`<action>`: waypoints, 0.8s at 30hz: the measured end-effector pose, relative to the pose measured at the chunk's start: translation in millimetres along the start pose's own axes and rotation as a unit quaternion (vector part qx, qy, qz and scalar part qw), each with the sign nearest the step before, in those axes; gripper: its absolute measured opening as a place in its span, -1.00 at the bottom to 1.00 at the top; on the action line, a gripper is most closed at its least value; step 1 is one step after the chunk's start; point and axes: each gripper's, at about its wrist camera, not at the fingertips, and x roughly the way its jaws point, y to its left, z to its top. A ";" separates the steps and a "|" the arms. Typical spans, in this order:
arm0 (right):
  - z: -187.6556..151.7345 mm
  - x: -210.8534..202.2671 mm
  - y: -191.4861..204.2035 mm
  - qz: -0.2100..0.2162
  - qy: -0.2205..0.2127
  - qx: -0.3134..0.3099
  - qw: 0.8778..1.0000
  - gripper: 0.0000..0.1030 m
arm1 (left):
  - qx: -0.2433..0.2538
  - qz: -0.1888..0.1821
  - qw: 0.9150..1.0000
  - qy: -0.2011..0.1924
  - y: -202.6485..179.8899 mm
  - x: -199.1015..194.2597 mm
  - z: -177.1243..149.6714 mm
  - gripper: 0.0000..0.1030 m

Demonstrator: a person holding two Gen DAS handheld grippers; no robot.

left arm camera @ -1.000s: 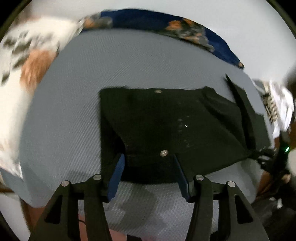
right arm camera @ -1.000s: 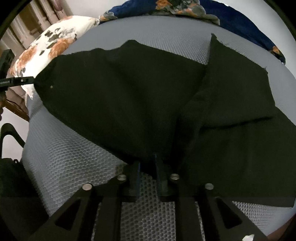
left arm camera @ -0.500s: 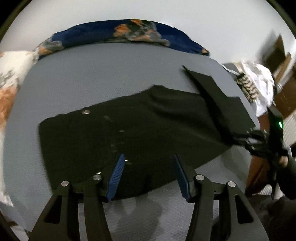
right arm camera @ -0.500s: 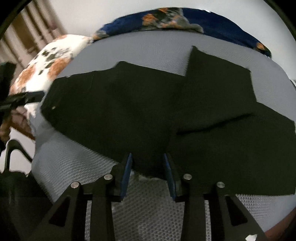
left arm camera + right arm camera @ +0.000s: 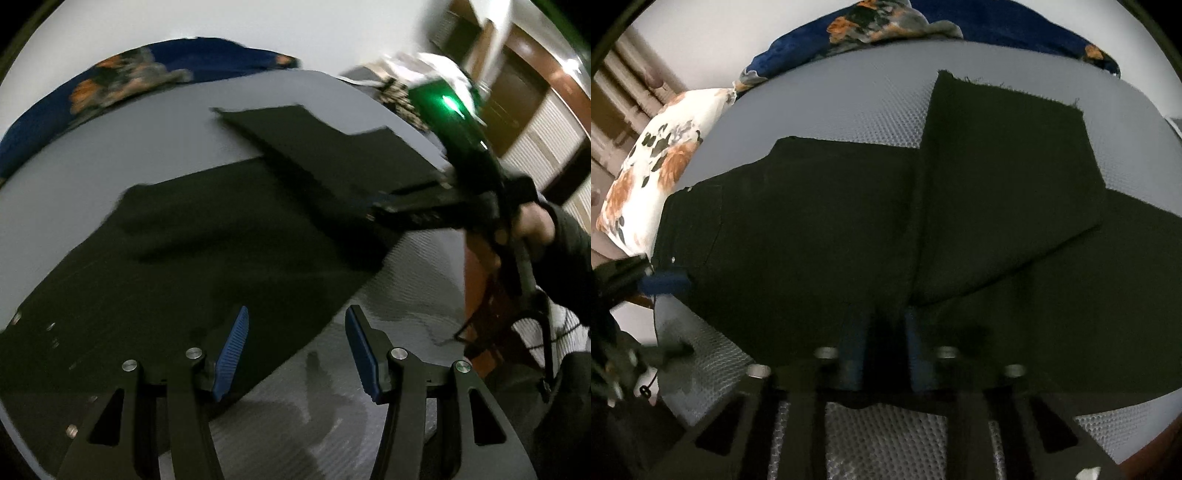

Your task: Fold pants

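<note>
Right now I am seeing the black pants (image 5: 827, 236) lying spread on the grey bed (image 5: 849, 107). My right claw (image 5: 884, 343) is closing on their near edge, its fingers blurred. My left claw (image 5: 295, 347) is hanging apart and empty over the near hem, its far corner cut off.

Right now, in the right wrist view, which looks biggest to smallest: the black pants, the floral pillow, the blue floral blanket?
1. black pants
2 and 3. floral pillow and blue floral blanket look alike in size; the blanket is partly cut off, so no ranking.
</note>
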 end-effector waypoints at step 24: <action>38.9 -19.8 -40.1 0.014 -0.031 0.060 0.998 -0.45 | 0.048 -0.033 0.998 0.024 -42.1 80.2 17.8 -0.88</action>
